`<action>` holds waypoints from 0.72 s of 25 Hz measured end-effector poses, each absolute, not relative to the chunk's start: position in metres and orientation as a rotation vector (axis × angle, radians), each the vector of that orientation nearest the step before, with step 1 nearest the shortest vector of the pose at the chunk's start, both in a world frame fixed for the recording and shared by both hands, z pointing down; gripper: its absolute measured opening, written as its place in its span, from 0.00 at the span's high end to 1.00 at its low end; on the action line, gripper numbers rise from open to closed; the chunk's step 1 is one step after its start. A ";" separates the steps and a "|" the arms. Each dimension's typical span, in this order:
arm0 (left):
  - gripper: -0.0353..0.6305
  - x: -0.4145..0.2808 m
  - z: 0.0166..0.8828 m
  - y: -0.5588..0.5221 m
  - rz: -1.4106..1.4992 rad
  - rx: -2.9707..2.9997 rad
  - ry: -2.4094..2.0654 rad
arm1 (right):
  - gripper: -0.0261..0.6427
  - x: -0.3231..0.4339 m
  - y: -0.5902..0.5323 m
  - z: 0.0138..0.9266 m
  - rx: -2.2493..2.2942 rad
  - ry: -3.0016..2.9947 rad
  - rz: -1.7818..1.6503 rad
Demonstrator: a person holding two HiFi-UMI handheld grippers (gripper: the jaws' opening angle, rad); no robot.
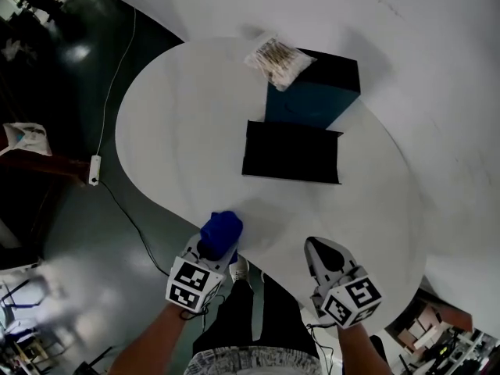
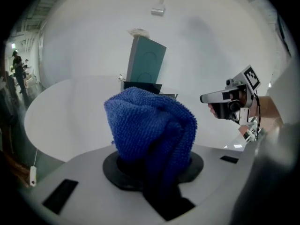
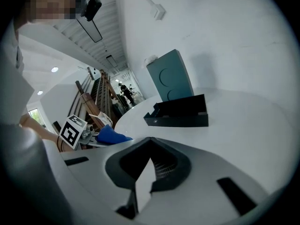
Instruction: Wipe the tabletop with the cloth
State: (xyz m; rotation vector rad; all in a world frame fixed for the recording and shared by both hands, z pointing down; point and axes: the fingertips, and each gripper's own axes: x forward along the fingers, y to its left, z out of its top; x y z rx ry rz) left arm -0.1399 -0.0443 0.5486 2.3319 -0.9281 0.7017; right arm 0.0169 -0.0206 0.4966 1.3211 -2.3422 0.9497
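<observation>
White rounded tabletop (image 1: 168, 123) — its near edge curves under both grippers, with bare surface from there up to the low black open tray (image 1: 291, 153) and the upright teal box (image 1: 311, 100) behind it. The left gripper (image 1: 216, 244) pinches the bunched blue terry cloth (image 1: 222, 226) at that near edge. The right gripper (image 1: 322, 250) is over the rim — fingers pressed together, holding nothing.
</observation>
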 end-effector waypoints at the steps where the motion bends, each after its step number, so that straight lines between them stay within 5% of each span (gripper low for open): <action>1: 0.75 -0.131 0.549 -0.043 0.711 2.346 -0.905 | 0.95 0.022 -0.020 0.497 1.330 -2.339 0.952; 18: 0.75 0.011 0.545 -0.029 0.811 2.475 -0.622 | 0.95 0.141 0.003 0.501 1.589 -2.243 1.027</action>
